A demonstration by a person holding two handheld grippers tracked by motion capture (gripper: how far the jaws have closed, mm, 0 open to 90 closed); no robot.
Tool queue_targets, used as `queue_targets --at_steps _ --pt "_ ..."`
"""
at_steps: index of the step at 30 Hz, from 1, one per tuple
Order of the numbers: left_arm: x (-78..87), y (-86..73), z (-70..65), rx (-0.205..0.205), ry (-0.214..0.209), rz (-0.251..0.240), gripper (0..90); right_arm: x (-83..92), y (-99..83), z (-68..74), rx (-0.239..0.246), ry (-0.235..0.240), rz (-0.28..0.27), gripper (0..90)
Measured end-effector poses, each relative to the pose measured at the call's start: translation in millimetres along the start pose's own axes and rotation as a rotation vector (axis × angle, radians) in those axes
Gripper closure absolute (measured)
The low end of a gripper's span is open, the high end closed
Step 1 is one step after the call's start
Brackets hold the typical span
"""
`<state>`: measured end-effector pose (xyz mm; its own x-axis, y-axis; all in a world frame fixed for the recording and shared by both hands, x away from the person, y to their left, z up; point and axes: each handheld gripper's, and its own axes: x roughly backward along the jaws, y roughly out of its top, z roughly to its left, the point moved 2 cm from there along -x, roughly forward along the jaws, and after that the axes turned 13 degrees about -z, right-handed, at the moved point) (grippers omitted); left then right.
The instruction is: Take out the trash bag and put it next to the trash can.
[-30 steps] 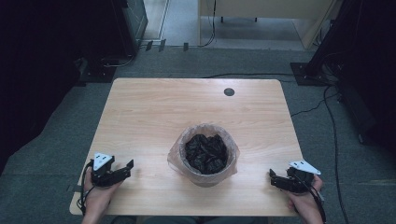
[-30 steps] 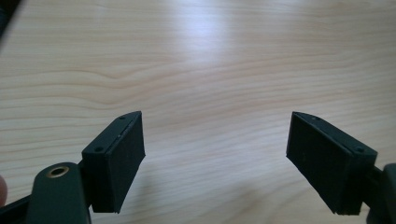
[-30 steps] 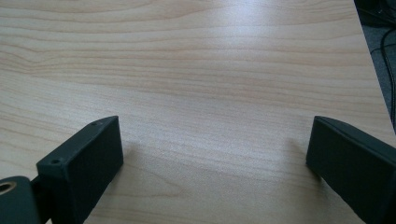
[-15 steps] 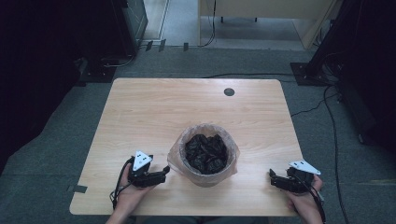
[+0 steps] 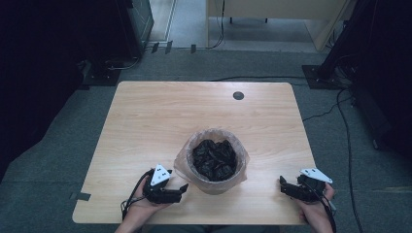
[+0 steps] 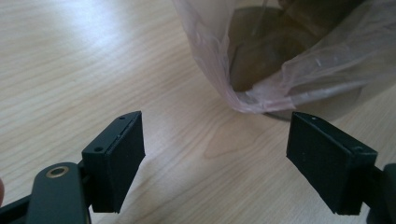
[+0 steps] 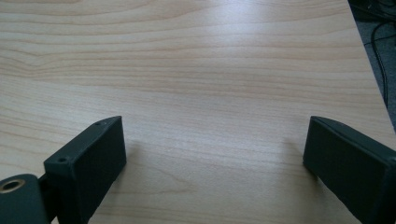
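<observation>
Left gripper view: thin pink plastic liner [image 6: 243, 100] — soft, slippery — is best pinched at its folded hem; left gripper [image 6: 215, 158] is held apart, empty.

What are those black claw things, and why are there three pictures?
Those are grippers, tools with two black jaws that a person squeezes by hand. The top picture comes from a camera up high, looking down on the wooden table. You can see the left gripper beside the bin, and the right gripper near the table's right edge.

The other two pictures come from little cameras riding on each gripper, so you look out between its jaws. The left gripper faces the pinkish bag that lines the bin. The right gripper faces bare table.

The bin has dark crumpled stuff inside. Both grippers are open and hold nothing.
</observation>
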<state>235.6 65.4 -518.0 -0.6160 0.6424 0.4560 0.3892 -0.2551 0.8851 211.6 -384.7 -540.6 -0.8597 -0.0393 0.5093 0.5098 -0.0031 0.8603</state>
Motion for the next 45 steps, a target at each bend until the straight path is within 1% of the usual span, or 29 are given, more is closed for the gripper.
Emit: queue_targets --at_steps 3,7,9,10,12,13,15,17,19,21,24,27,29,30,31,35,36,37,38,39,40,41,42,43,44,45 --pt "-3.1 -0.2 -3.4 -0.015 -0.004 0.009 19.0 -0.5 0.5 3.8 -0.003 0.002 0.000 5.9" --pt "-10.3 2.7 -5.5 -0.026 0.019 0.005 19.1 -0.6 0.4 9.1 0.003 0.012 0.001 6.0" --pt "-15.1 3.1 -8.2 -0.034 0.034 0.008 19.6 -0.6 0.8 12.1 -0.006 0.018 -0.001 6.0" --pt "-17.1 3.4 -9.5 -0.035 0.045 0.007 23.8 -0.5 1.0 13.8 -0.011 0.023 -0.001 6.1" --pt "-20.3 5.5 -11.7 -0.034 0.058 -0.003 28.8 -0.1 1.5 17.9 -0.025 0.022 -0.006 9.3" --pt "-21.3 6.6 -12.4 -0.035 0.071 -0.009 33.9 0.4 1.8 20.3 -0.034 0.023 -0.009 9.9" --pt "-22.6 8.2 -13.5 -0.027 0.076 -0.029 39.5 0.7 2.5 26.2 -0.050 0.041 -0.011 9.9" --pt "-22.7 9.4 -15.5 -0.035 0.082 -0.047 48.8 1.4 3.0 34.1 -0.050 0.060 -0.014 9.9" --pt "-21.9 10.2 -17.9 -0.041 0.077 -0.066 58.1 2.3 3.7 43.6 -0.042 0.080 -0.023 9.9" --pt "-21.1 10.7 -19.9 -0.034 0.069 -0.088 66.6 3.6 4.4 53.5 -0.040 0.102 -0.026 9.9" --pt "-20.1 10.9 -21.0 -0.036 0.059 -0.103 76.5 4.8 4.0 68.6 -0.033 0.135 -0.025 9.9" --pt "-19.2 11.2 -20.5 -0.028 0.049 -0.107 81.7 4.7 1.7 83.6 -0.006 0.173 -0.009 9.9" --pt "-18.5 11.8 -19.9 -0.015 0.045 -0.115 84.2 4.0 0.9 91.1 0.001 0.199 -0.004 9.9" --pt "-17.9 12.4 -19.2 -0.001 0.040 -0.120 85.0 3.4 1.1 94.2 0.003 0.209 -0.006 9.9" --pt "-17.9 12.4 -19.2 -0.001 0.040 -0.120 86.4 2.3 2.3 100.1 0.006 0.218 -0.013 9.9" --pt "-16.7 13.4 -18.5 0.014 0.035 -0.128 88.2 0.1 6.4 114.4 0.028 0.246 -0.036 9.9" --pt "-15.2 14.5 -17.8 0.023 0.034 -0.134 88.4 -1.1 7.3 117.2 0.039 0.252 -0.046 9.9" --pt "-15.2 14.5 -17.8 0.023 0.034 -0.134 88.6 -1.8 8.2 120.0 0.044 0.255 -0.052 10.1" --pt "-13.8 15.6 -17.2 0.029 0.035 -0.142 88.6 -1.8 8.2 120.0 0.044 0.255 -0.052 10.1" --pt "-12.3 16.7 -16.8 0.035 0.036 -0.148 88.8 -3.2 9.4 122.3 0.056 0.256 -0.063 12.6" --pt "-9.9 18.1 -16.1 0.042 0.036 -0.155 89.0 -3.5 10.6 123.8 0.054 0.246 -0.074 16.5" --pt "-8.2 19.1 -15.6 0.046 0.036 -0.161 89.2 -4.4 12.4 124.5 0.056 0.250 -0.092 17.1" --pt "-5.6 20.8 -15.3 0.060 0.038 -0.173 89.3 -4.6 13.6 124.8 0.059 0.257 -0.101 21.0" --pt "-3.2 22.1 -14.8 0.065 0.037 -0.179 89.4 -4.2 16.0 125.6 0.063 0.256 -0.124 26.8" --pt "-1.5 23.2 -14.6 0.070 0.036 -0.185 89.6 -3.5 18.0 125.7 0.071 0.255 -0.146 30.5" --pt "2.5 25.7 -14.7 0.082 0.034 -0.201 89.7 -1.0 22.1 126.1 0.070 0.256 -0.185 41.9"
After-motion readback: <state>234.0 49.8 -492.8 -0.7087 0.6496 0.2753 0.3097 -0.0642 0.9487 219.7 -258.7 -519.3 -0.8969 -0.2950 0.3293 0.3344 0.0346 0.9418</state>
